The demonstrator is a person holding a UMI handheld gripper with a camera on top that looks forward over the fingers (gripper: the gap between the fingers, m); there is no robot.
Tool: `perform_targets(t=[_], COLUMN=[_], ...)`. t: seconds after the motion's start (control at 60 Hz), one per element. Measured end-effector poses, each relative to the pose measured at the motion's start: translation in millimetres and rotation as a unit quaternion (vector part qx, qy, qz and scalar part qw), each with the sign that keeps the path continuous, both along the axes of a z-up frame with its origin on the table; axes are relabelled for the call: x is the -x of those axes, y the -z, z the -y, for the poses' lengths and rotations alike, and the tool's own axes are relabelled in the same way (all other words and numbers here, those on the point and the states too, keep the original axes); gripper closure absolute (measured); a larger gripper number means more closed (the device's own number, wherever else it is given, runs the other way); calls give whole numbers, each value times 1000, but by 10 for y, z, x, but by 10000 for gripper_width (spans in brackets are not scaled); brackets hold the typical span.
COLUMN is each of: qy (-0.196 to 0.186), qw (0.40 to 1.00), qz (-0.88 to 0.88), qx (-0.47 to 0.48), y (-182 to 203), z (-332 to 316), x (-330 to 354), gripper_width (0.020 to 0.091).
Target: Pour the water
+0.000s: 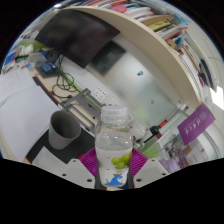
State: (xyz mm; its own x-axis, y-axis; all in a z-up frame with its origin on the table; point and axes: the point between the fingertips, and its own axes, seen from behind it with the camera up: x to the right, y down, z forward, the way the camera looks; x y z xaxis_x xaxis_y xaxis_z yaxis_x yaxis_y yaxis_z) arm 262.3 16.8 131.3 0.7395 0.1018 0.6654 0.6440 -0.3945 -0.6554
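A clear plastic water bottle (113,145) with a white cap and a green-and-blue label stands upright between my fingers. My gripper (112,165) is shut on the bottle, with the magenta pads (88,161) pressed against both of its sides. A grey cup (64,129) stands on the desk to the left of the bottle, just beyond the left finger, its mouth open upward. I cannot see the bottle's base, which is hidden below the fingers.
A dark monitor (85,38) stands at the back of the white desk (25,100). Cables and small items lie at the far left. A purple box (197,122) sits to the right, and shelves with books (160,22) run along the back.
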Motion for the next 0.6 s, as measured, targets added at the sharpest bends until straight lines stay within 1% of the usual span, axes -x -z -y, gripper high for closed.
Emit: perform_targets(t=[0.1,0.183,0.367,0.6], qy=[-33,-73,-136,-172], qw=[989,967,909,842], qz=[139,237,384,496], qx=[33,56,90,124], y=[-83,-123,-140,-127], z=[-138,-264,-454,-577], x=[-111,-89,32,104], gripper_width=[719,720,721,710])
